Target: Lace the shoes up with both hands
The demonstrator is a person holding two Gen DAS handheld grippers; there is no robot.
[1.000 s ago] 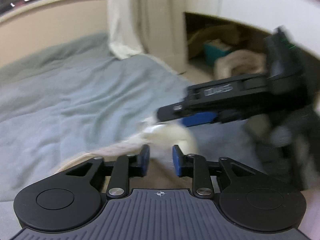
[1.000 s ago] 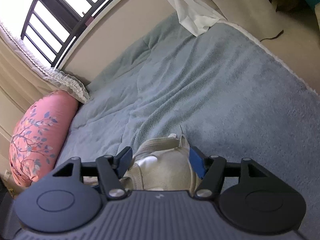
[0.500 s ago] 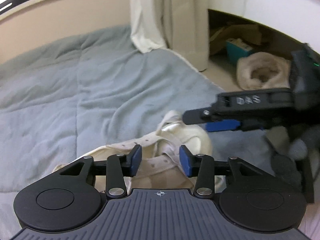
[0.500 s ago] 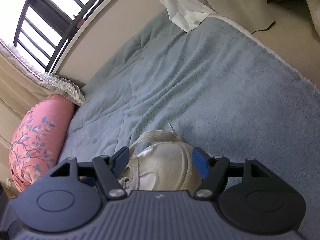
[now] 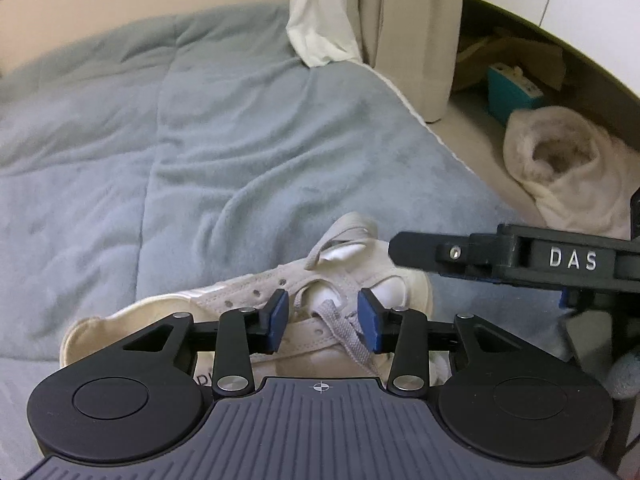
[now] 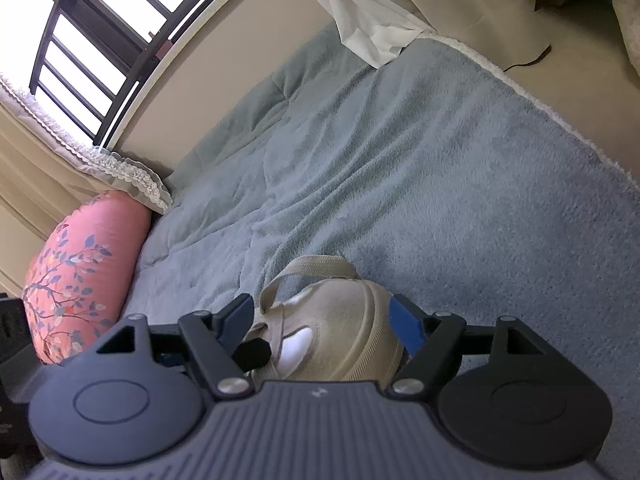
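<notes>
the wide grey-blue fleece blanket (image 5: 248, 152) covers the bed, under a barred window (image 6: 92, 40), with a pink flowered pillow (image 6: 76, 268) at its far edge. the beige suede sneaker (image 5: 248, 300) lies on its side near the blanket's floor-side edge, so i think the soft surface keeps it steady for lacing. my right gripper (image 6: 320, 322) stands wide apart around the heel and holds nothing. my left gripper (image 5: 323, 316) is parted around the flat grey lace (image 5: 352, 340) at the eyelets, not pinching it.

Soft daylight, blown-out window (image 6: 76, 52) glare, strong fisheye bending at edges, slight edge blur
</notes>
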